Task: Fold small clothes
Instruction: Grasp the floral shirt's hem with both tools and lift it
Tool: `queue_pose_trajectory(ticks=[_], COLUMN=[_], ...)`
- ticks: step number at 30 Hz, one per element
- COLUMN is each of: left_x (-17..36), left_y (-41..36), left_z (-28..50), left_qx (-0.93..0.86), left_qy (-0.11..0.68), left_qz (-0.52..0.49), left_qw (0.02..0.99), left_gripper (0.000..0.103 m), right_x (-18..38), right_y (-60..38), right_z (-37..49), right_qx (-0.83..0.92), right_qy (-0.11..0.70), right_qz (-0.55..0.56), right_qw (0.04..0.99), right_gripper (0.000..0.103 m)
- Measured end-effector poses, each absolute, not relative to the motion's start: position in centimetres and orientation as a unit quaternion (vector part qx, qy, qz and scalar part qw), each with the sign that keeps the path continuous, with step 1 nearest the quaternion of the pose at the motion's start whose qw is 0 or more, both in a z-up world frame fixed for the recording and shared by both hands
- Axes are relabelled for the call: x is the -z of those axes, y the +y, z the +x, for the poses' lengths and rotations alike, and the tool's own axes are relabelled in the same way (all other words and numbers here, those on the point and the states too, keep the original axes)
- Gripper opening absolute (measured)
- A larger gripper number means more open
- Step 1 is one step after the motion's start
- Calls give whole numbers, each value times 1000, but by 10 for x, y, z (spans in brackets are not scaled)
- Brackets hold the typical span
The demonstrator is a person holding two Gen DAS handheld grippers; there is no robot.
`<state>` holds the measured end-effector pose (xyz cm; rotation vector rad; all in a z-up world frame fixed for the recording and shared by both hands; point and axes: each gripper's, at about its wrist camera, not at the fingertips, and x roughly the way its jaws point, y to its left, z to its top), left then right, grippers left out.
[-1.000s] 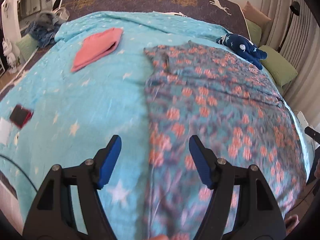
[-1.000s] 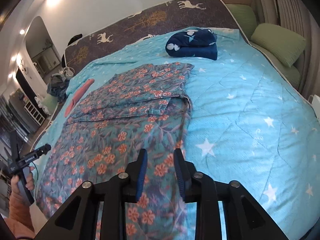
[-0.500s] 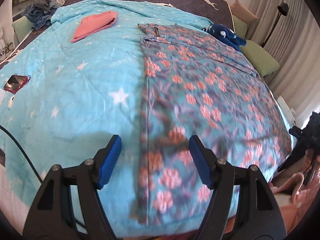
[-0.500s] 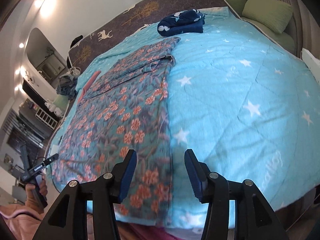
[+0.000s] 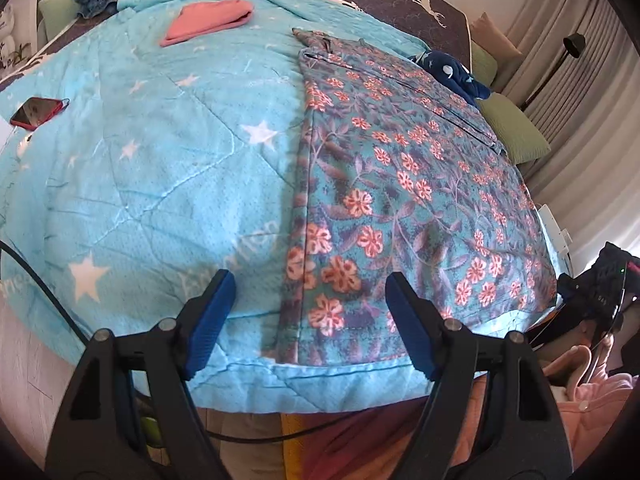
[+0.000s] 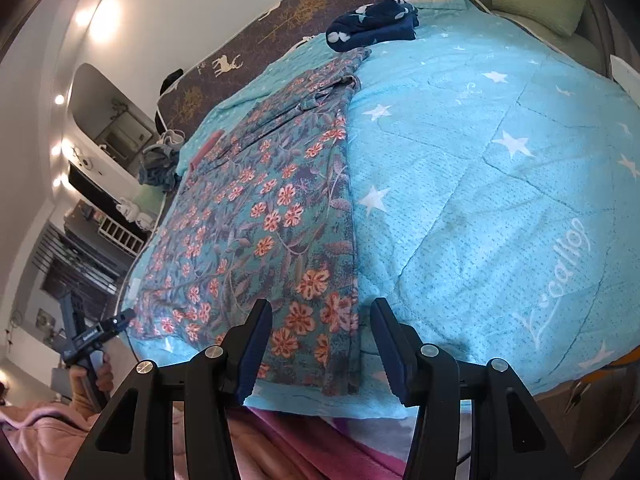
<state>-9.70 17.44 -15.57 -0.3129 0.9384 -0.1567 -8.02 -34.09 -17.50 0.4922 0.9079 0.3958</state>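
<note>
Lying flat along the middle of the turquoise star quilt [image 5: 152,184], the floral garment [image 5: 400,184] runs from the near edge at six o'clock up toward twelve, spread out and smoothed, with a narrower top end that looks doubled over on itself. Judging by that, the folding of this piece has barely begun: it still wants its lengthwise and crosswise folds. Two other pieces look done: a pink folded cloth [image 5: 208,20] at eleven o'clock and a dark blue bundle [image 6: 372,24] near one o'clock by the headboard. The left gripper [image 5: 308,324] hangs over the garment's near left corner, jaws wide apart with nothing between the pads, having just been opening. The right gripper [image 6: 320,352] sits over the near right corner, jaws likewise parted and empty, not yet touching the hem
</note>
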Motion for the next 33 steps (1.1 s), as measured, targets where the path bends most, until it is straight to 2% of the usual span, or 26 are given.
queue_pose_trajectory(ticks=[3, 4, 6, 7, 9, 11, 13, 14, 15, 20, 33], left_x=[153, 152, 151, 152, 155, 157, 157, 156, 153, 133, 60], left_y=[169, 166, 160, 158, 159, 168, 180, 183, 182, 166, 165], left_z=[-97, -97, -97, -96, -91, -88, -89, -91, -93, -93, -59], left_qx=[78, 88, 115, 118, 109, 105, 118, 121, 120, 121, 134], left_qy=[450, 445, 441, 444, 449, 449, 443, 439, 435, 420, 326], left_qz=[-146, -145, -148, -149, -148, -171, -213, -218, -212, -167, -162], left_qw=[878, 879, 878, 876, 874, 871, 863, 864, 867, 884, 922], left_gripper=[77, 74, 45, 39, 18, 9, 7, 7, 6, 6, 6], right_x=[176, 177, 177, 177, 179, 184, 190, 191, 190, 165, 105], right_y=[-342, -342, -340, -338, -334, -333, -337, -339, -341, -345, -349], right_z=[-79, -79, -77, -76, -72, -65, -59, -57, -56, -57, -31], right_qx=[-191, -192, -198, -203, -214, -236, -248, -252, -244, -262, -315], right_qy=[429, 427, 425, 425, 427, 431, 434, 434, 434, 398, 316], right_qz=[242, 244, 247, 247, 251, 268, 299, 307, 310, 315, 343], right_qw=[849, 849, 848, 847, 842, 829, 813, 808, 810, 821, 827], right_gripper=[52, 52, 54, 54, 54, 54, 36, 13, 8, 6, 6])
